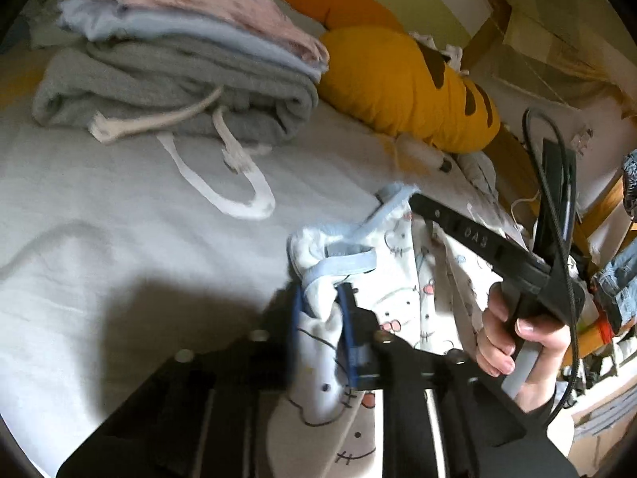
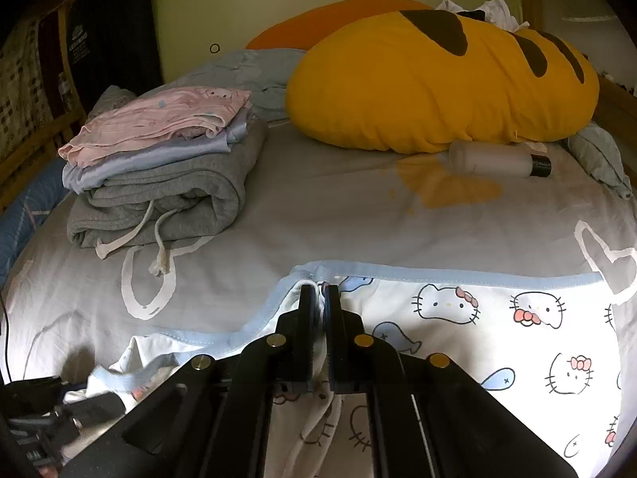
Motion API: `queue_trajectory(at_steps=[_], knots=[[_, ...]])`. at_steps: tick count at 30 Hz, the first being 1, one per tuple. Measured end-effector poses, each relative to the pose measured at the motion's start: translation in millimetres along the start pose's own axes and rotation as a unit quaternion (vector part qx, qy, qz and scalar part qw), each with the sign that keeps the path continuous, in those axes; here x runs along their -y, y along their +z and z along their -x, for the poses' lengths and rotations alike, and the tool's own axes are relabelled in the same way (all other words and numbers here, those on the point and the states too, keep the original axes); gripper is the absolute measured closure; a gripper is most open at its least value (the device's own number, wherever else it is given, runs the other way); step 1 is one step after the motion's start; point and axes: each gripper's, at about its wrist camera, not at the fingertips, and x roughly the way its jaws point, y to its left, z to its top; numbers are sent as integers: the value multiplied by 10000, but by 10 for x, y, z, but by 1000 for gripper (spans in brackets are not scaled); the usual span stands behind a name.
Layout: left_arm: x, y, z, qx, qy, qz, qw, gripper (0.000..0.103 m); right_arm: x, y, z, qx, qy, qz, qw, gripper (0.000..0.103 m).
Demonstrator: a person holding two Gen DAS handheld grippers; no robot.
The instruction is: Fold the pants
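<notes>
Gripping the white cat-print cotton pants [image 2: 477, 330] on the near bed, left gripper [image 1: 320, 310] and right gripper [image 2: 321, 298] both pinch the blue-trimmed edge, soft, light, floppy stuff best taken by its hem.

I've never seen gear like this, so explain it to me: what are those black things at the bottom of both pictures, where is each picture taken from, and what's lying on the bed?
No robot here: a person holds a black hand gripper in each hand, and each carries a wide-angle camera looking along its jaws. One picture is from the left gripper, the other from the right gripper. Both are shut on the cat-print pants, white with blue trim, each pinching an edge. In the left view you also see the person's hand holding the right tool. On the grey bedsheet lie a stack of folded clothes, a yellow striped pillow and a white bottle.
</notes>
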Motion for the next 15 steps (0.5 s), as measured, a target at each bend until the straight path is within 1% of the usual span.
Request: queue_trajectory(at_steps=[1,2,3,5,6,10,12,13,14,15], knots=[[-3,4,40,98,127,-53,9999,93,0,2,7,15,20,-3,10000,99],[2,7,82,207,338,-145,9991,95,-1,4,18,36,49,-5,10000,99],[0,13,150,386,647,-262,9968,97,-4,7,33,66,103,-2,9999,99],[-57,29,348,847,1238,-328,9881,97,-20,14,74,153,303,-5,9994,99],[-96,43,434,999,1366,-283,9852,97,-37,20,105,227,473,-3,9986,99],[-336,68,806,1547,1728,144,9726,98,-136,9,134,384,894,126,9952,99],[-398,64,892,1629,1932,226,9673,97,-207,-18,95,304,1035,175,9940,99],[-424,53,901,1584,2148,201,9635,97,-252,-32,82,261,1096,237,9933,99],[-439,47,890,1538,2420,136,9579,97,-281,-46,81,254,1102,297,9931,99],[-441,43,840,1479,2752,48,9499,97,-328,-61,81,255,1093,408,9928,98]])
